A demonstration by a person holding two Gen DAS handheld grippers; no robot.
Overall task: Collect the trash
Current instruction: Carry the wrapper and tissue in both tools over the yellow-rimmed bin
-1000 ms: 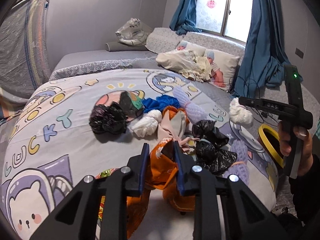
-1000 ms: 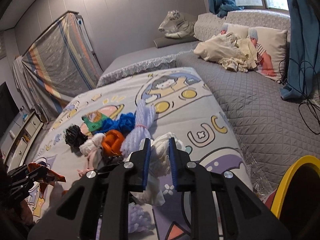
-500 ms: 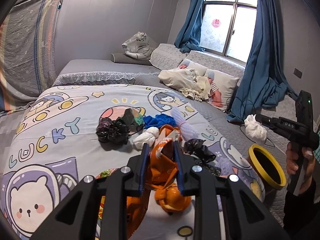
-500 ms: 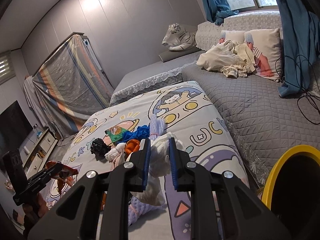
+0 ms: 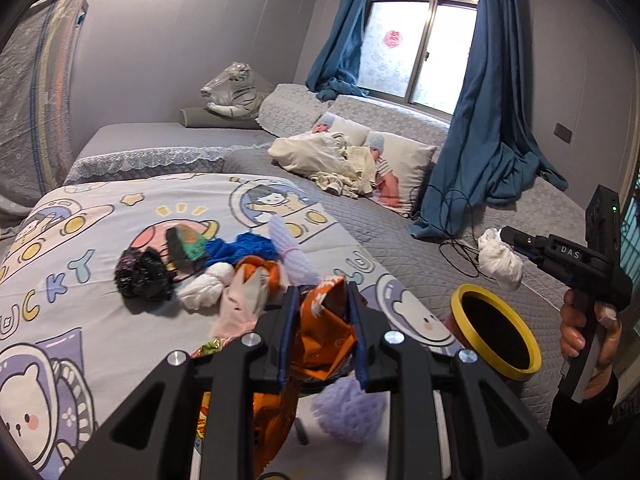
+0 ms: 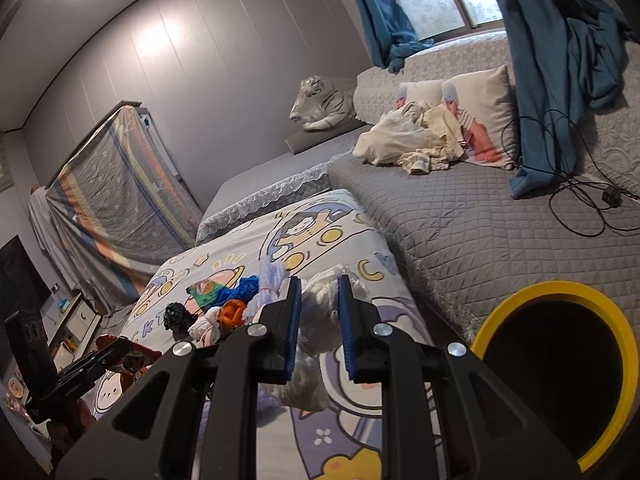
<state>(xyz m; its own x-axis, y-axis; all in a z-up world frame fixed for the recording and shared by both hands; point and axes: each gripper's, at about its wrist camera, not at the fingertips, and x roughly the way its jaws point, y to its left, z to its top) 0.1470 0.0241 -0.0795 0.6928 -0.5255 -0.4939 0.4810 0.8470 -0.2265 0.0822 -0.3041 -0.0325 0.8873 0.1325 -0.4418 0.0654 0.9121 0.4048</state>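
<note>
left gripper point(image 5: 322, 330) clamped on crumpled orange foil wrapper point(image 5: 320, 334), above bedspread point(image 5: 80, 320) | right gripper point(image 6: 319, 322) clamped on knotted white wad point(image 6: 316, 320), beside yellow-rimmed bin point(image 6: 560, 292) | loose trash pile point(image 5: 208, 260) mid-bed: black, green, blue, lilac | text: "DAS" on right gripper body, "LUCKY" letters on bedspread

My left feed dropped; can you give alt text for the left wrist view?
The left hand-held gripper is shut on an orange snack wrapper above the cartoon bedspread. At right, the right hand-held gripper carries a white wad over a yellow-rimmed bin.
</note>
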